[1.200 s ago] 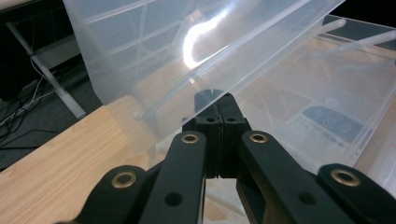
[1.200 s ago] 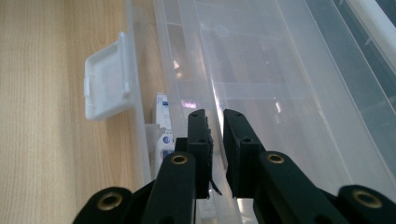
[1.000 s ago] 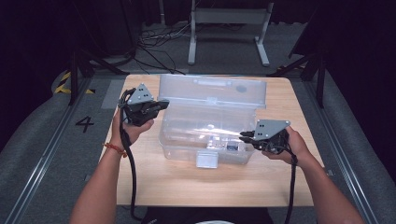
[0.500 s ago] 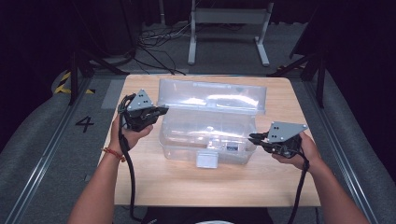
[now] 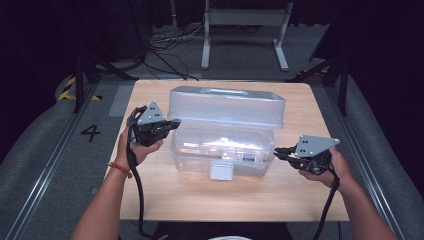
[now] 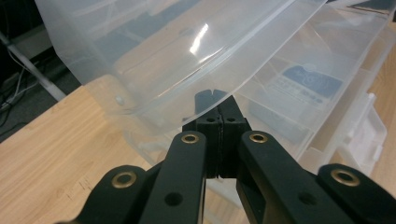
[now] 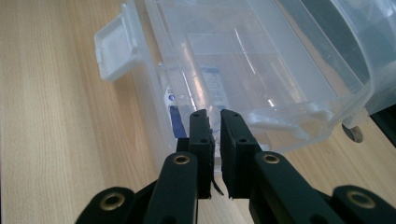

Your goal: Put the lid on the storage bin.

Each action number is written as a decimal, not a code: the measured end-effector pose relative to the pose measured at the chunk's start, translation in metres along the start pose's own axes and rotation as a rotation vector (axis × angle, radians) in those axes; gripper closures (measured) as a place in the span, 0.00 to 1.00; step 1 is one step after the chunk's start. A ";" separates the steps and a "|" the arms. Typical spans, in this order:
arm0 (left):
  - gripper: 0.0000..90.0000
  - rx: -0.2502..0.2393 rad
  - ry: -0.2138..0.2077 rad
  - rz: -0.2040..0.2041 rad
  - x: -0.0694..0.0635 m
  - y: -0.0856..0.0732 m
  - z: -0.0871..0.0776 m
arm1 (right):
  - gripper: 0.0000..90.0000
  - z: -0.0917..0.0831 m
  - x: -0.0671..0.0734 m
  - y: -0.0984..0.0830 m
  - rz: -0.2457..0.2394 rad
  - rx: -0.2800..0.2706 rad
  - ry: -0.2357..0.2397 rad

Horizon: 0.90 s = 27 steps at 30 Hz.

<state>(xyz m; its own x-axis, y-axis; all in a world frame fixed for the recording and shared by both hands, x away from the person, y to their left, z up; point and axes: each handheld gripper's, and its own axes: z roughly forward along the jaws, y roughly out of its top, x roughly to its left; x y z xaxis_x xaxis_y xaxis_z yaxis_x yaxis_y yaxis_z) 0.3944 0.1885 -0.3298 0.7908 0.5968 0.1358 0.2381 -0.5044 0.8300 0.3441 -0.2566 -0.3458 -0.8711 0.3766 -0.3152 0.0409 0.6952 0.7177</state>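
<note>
The left gripper, fingers pressed together, props the lid of the clear box mid-tabletop. The right gripper, fingers nearly closed on nothing, waits just off the box's right end, probably to steady it.

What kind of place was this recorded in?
Probably a lab or recording studio, not a home: a lone wooden table in a dark room, loose cables and a metal stand on the grey floor behind it, and a floor mark "4".

Only thing I can actually read — a "4" on the grey floor strip, left of the table; the box label's too blurry.
</note>
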 end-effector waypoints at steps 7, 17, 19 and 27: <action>1.00 0.013 -0.018 0.003 -0.004 -0.005 -0.003 | 0.93 0.000 0.001 -0.007 0.011 0.011 0.006; 1.00 0.040 -0.035 0.003 -0.012 -0.019 -0.007 | 0.93 0.000 0.005 -0.016 0.035 0.019 0.010; 1.00 0.042 -0.033 0.003 -0.012 -0.021 -0.006 | 0.93 0.001 0.005 -0.017 0.036 0.021 0.011; 1.00 0.047 -0.037 0.000 -0.012 -0.028 -0.008 | 0.93 0.001 0.007 -0.017 0.038 0.020 0.013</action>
<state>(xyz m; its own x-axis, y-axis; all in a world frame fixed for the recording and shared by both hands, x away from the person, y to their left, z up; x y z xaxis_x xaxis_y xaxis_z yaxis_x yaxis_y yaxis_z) 0.3737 0.2008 -0.3507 0.8109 0.5737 0.1151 0.2637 -0.5339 0.8034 0.3379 -0.2654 -0.3611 -0.8749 0.3955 -0.2796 0.0840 0.6924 0.7166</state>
